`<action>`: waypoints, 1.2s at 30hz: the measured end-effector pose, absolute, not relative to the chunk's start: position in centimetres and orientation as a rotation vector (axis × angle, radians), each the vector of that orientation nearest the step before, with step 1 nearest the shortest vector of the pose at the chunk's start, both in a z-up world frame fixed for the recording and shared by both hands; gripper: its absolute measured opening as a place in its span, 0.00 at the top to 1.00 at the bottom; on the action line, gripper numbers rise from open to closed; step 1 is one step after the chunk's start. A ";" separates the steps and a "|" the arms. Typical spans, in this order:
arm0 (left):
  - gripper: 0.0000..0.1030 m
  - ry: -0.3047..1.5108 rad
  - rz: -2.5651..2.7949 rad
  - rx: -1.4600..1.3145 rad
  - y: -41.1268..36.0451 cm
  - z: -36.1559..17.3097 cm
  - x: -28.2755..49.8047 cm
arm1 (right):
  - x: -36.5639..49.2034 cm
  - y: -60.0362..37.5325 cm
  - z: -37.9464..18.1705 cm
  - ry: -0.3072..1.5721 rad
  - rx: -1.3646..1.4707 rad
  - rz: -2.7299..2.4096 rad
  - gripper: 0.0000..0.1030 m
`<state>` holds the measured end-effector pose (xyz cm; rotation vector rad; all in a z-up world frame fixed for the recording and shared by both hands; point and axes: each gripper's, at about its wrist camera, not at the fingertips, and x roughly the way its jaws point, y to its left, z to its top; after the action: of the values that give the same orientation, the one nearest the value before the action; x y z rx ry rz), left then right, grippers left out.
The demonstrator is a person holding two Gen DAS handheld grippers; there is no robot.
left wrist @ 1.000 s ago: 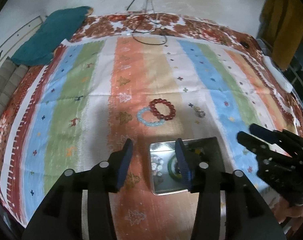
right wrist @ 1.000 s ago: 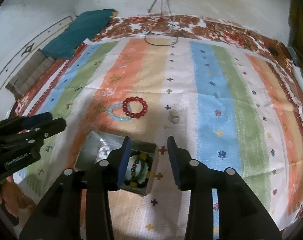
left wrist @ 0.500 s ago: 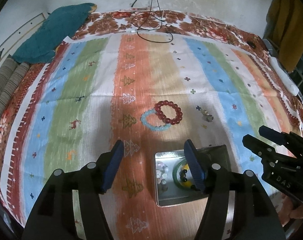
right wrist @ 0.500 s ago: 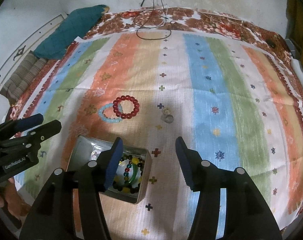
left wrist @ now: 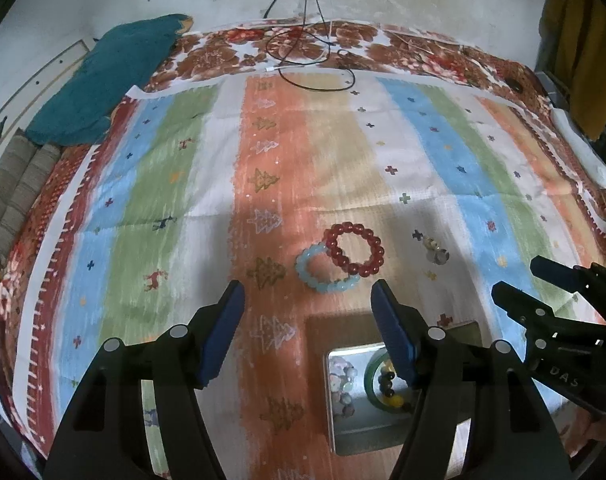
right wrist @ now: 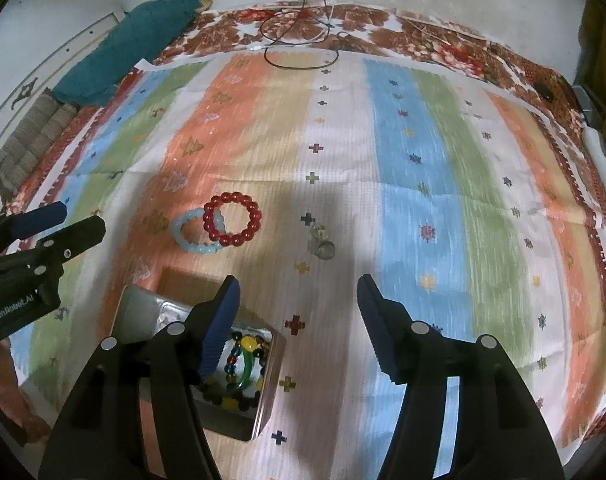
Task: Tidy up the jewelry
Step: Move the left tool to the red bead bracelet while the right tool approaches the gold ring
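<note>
A red bead bracelet point(left wrist: 355, 249) lies on the striped cloth, overlapping a pale blue bead bracelet point(left wrist: 322, 270); both also show in the right wrist view point(right wrist: 231, 220) point(right wrist: 193, 231). A small clear trinket point(left wrist: 436, 249) point(right wrist: 323, 243) lies to their right. A metal tin point(left wrist: 345, 424) point(right wrist: 137, 316) near the front holds several bracelets. My left gripper point(left wrist: 307, 294) is open and empty, just short of the two bracelets. My right gripper point(right wrist: 297, 288) is open and empty, above the cloth right of the tin and short of the trinket.
A teal cushion point(left wrist: 103, 80) lies at the far left. Black cables point(left wrist: 307, 52) lie at the far edge of the cloth. A white object point(left wrist: 583, 152) lies along the right edge. Each gripper shows in the other's view point(left wrist: 563, 320) point(right wrist: 31, 256).
Both grippers have opened wide and drawn back from the tin. The tin now sits lower in both views, and the bracelets appear closer to the left gripper's fingers.
</note>
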<state>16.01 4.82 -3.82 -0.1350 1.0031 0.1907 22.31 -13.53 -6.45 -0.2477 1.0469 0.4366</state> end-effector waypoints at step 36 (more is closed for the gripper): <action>0.34 1.091 0.084 -0.062 5.0 -9.4 24.6 | 29.2 -11.9 -10.8 1.156 -0.275 0.443 0.39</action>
<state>24.65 5.04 -9.35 -0.0620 1.0906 0.0844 29.20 -11.91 -10.84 -0.2751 1.1564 0.4430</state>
